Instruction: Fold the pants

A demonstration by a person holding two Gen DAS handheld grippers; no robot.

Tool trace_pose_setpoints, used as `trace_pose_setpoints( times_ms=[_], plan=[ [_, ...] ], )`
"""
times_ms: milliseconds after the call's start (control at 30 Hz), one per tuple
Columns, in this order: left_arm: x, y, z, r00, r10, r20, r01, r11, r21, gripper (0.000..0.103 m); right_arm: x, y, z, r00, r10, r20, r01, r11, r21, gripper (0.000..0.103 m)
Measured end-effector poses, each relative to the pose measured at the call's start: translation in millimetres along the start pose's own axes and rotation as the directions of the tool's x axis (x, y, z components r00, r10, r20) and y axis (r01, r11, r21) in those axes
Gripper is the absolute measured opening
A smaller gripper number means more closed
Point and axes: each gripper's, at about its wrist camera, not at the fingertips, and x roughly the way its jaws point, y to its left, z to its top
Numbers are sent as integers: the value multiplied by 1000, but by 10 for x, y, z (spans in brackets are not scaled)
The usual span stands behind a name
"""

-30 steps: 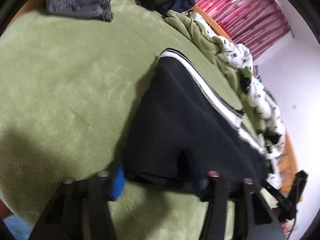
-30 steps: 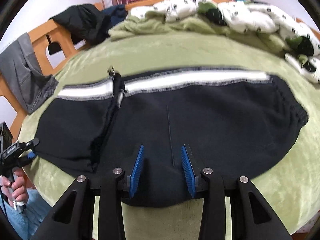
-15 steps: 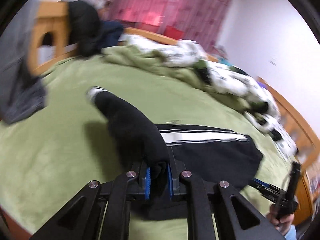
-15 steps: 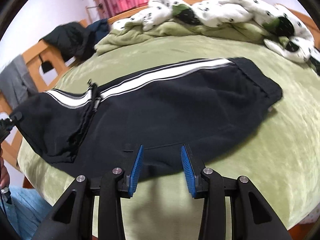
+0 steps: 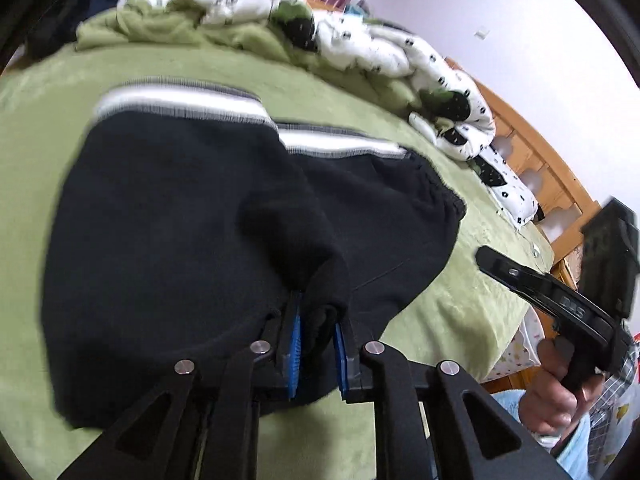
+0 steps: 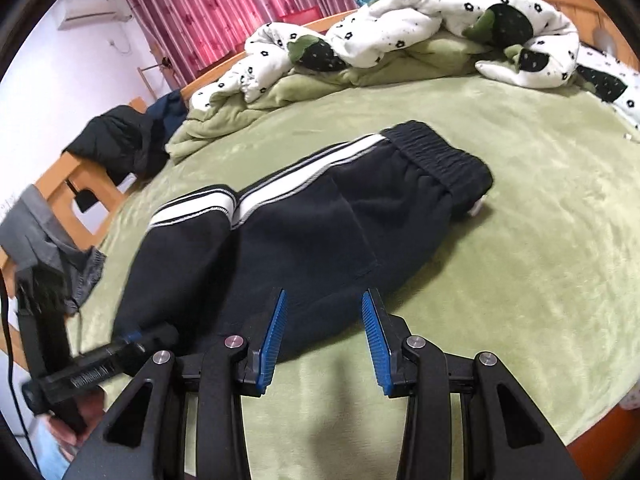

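black pants (image 5: 168,216) fold between opening left gripper (image 5: 316,344), angled downward

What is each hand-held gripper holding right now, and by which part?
The left hand-held gripper, jaws opening, has the pants leg end between its pads. The right hand-held gripper is open, holding nothing.

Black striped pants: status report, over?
Left gripper opening, black striped pants leg end between its pads. Right gripper open, empty. Nothing obstructing.
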Motion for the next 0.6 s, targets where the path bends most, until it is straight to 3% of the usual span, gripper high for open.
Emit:
trace_pose_setpoints(
  times_ms=[33,67,133,233,300,400,500,533,567,600],
  plan=[
    [-116,0,15,1000,-23,13,23,1000,19,35,30,64,6,1000,21,-6,-21,1000,-13,42],
    [-265,18,5,998,-60,31,59,998,34,42,59,118,9,999,38,-12,-38,999,-25,44],
    [-495,97,-19,995,-37,90,33,999,42,65,183,259,43,996,75,-41,-77,996,-42,47],
    [-745,355,-81,989,63,135,-69,997,37,65,466,519,112,976,169,-134,-174,984,-31,48],
    [-821,634,-135,982,140,130,-138,990,-25,65,632,646,141,966,196,-168,-204,979,-30,53],
    [-841,989,-196,981,174,90,-162,979,-127,65,1030,824,215,956,184,-227,-195,981,-24,55],
    [-850,1244,-277,978,198,70,-182,964,-195,65,1436,929,214,913,241,-331,-245,969,29,54],
    [-856,1298,-296,976,207,64,-190,960,-206,65,1568,998,194,893,262,-366,-266,963,41,49],
    [-835,1314,-308,975,216,60,-199,958,-207,65,1616,1051,184,894,244,-376,-256,967,18,43],
    [-819,1325,-314,972,227,56,-211,955,-207,65,1619,1109,191,907,211,-365,-237,971,-27,28]
  ],
)
